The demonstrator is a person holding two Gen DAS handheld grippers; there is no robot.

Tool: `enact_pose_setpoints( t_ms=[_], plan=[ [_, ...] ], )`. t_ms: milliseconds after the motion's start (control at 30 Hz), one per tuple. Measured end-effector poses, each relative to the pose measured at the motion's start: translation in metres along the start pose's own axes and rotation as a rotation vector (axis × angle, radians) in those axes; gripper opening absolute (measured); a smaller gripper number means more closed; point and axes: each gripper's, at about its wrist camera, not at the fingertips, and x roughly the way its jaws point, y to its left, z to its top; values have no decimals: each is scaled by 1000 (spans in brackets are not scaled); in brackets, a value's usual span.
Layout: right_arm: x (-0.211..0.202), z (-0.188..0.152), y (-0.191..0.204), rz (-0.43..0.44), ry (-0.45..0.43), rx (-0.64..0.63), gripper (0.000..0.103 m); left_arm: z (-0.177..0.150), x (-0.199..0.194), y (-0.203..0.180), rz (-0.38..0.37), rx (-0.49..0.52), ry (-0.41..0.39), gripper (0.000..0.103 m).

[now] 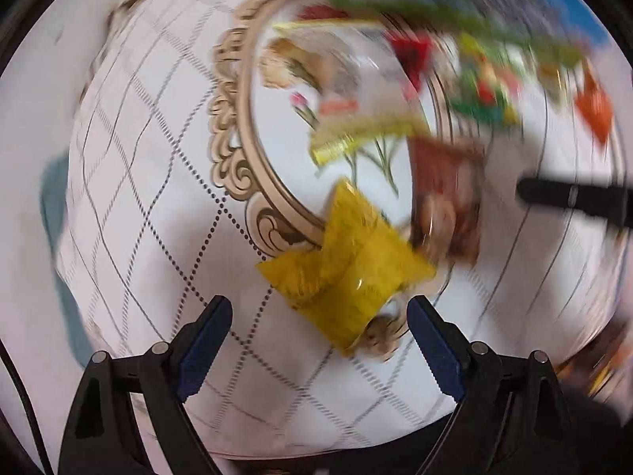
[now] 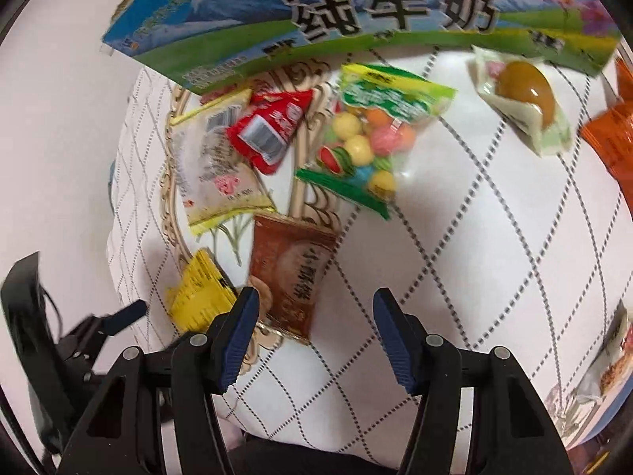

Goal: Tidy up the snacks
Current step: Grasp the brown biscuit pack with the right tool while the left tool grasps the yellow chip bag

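My left gripper [image 1: 320, 301] points down with its jaws wide open, right over a yellow snack packet [image 1: 348, 261] that lies across the rim of an ornate oval tray [image 1: 237, 118]. Nothing is between its pads. My right gripper [image 2: 316, 295] is also open and holds nothing, with bare cloth under it. A brown packet [image 2: 292, 273] lies just beyond its left finger, and the yellow packet [image 2: 199, 293] is further left. On the tray [image 2: 170, 158] lie a clear packet [image 2: 217, 166] and a red packet [image 2: 269, 130]. A bag of coloured candy balls [image 2: 368, 134] straddles the tray's rim.
A blue and green milk carton box [image 2: 356, 12] stands at the far edge. An egg packet [image 2: 522, 99] and an orange packet [image 2: 609, 138] lie on the white diamond-pattern cloth [image 2: 455, 237] to the right. Another packet [image 2: 613, 360] sits at the right edge. The left wrist view is motion-blurred.
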Motion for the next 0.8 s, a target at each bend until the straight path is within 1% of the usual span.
enact_pose_setpoints(
  t_ms=[33,67,100,133,167,233,267,333,367,433,467,500,567,633,667,700,767,800],
  plan=[
    [3,-3,-1,-13,5,0,63,0,5,-5,22,28,6,91],
    [5,-4,-2,-21,8,0,63,4,12,-8,28,35,6,91],
    [7,-6,-3,-32,10,0,63,8,17,-7,20,19,5,91],
    [10,-8,-3,-44,10,3,63,13,22,-4,7,-19,13,91],
    [13,-10,-3,-48,10,4,63,18,28,2,-10,-79,29,90],
    [17,-12,-1,-64,7,10,63,27,34,18,-79,-213,33,90],
    [19,-12,0,-65,5,13,63,29,36,25,-87,-265,35,90],
    [24,-10,3,-63,-6,26,63,30,35,33,-113,-309,29,90],
    [27,-8,5,-58,-9,33,63,29,32,36,-136,-313,24,90],
    [37,-2,10,-41,-7,60,63,25,22,39,-125,-292,8,90],
    [43,0,16,-35,-6,65,63,24,18,39,-125,-258,-10,89],
    [50,4,20,-27,-6,71,63,23,15,40,-109,-243,-7,89],
    [62,9,28,-37,-6,64,63,20,16,41,-109,-223,14,89],
    [72,12,41,-75,-4,30,64,21,19,43,-129,-232,32,88],
    [75,12,46,-97,-3,2,64,19,23,45,-133,-235,53,88],
    [76,11,51,-116,-8,-25,61,15,28,55,-139,-236,67,88],
    [77,9,54,-144,1,-78,57,9,36,51,-153,-233,90,88],
    [75,7,54,-172,8,-117,57,5,41,48,-169,-232,107,88]
  ],
)
